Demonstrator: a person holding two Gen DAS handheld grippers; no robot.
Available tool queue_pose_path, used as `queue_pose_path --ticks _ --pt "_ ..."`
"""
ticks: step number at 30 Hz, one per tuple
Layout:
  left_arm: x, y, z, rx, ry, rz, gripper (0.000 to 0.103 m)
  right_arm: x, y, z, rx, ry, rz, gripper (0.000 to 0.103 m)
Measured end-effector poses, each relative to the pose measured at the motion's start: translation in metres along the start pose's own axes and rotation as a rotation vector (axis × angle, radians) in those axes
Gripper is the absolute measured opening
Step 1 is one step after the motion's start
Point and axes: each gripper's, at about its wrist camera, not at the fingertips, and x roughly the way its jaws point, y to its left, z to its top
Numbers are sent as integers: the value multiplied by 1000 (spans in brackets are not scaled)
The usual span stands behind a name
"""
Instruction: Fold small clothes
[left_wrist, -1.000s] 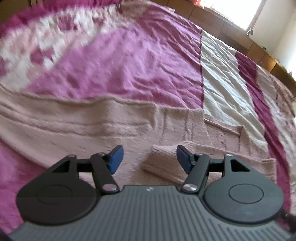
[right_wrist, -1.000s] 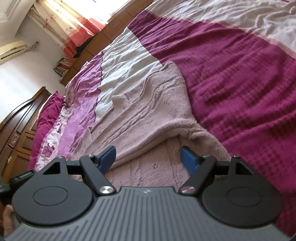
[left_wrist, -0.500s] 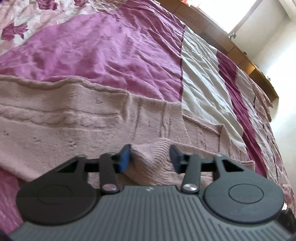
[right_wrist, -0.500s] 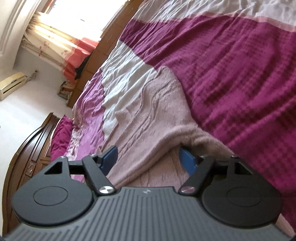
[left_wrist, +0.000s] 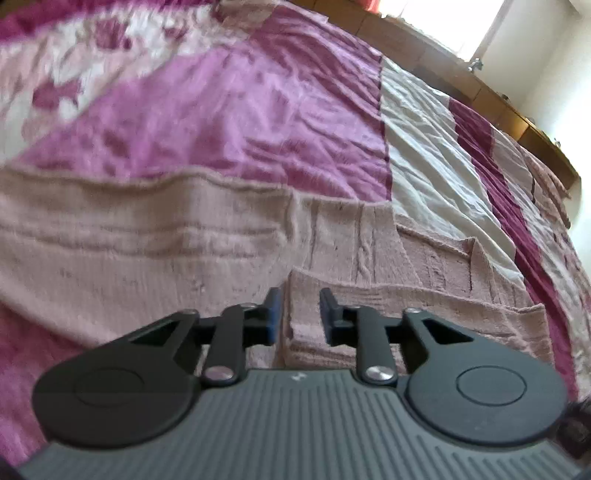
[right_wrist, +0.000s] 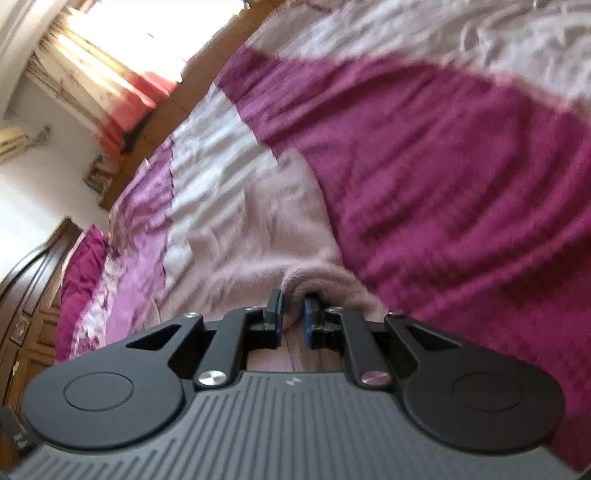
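Observation:
A pale pink knitted sweater (left_wrist: 155, 243) lies spread on the bed, with a ribbed cuff or hem folded over near me. My left gripper (left_wrist: 297, 308) is shut on that ribbed edge (left_wrist: 303, 325), which fills the gap between the blue pads. In the right wrist view the same sweater (right_wrist: 251, 229) runs away from me. My right gripper (right_wrist: 292, 312) is shut on a bunched fold of it (right_wrist: 321, 282), pinched between the pads. Both views are motion blurred.
The bed has a magenta bedspread (right_wrist: 443, 177) with a white stripe (left_wrist: 424, 155) and a floral part at far left. A wooden headboard (left_wrist: 509, 122) and bright window lie beyond. Dark wooden furniture (right_wrist: 26, 295) stands left in the right wrist view.
Both grippers have closed: the left narrowed onto the ribbed edge, the right went from wide open to pinching the sweater fold. Both views have shifted and blurred with motion.

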Motion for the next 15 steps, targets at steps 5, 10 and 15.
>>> queue_pose_path --ticks 5,10,15 --pt "6 0 0 -11 26 -14 50 -9 18 -5 -108 50 -10 16" --pt "18 -12 -6 26 65 -16 50 -22 48 10 -262 -22 -4 42" --pt "26 -18 -12 51 65 25 50 3 55 42 -341 -102 -54 66"
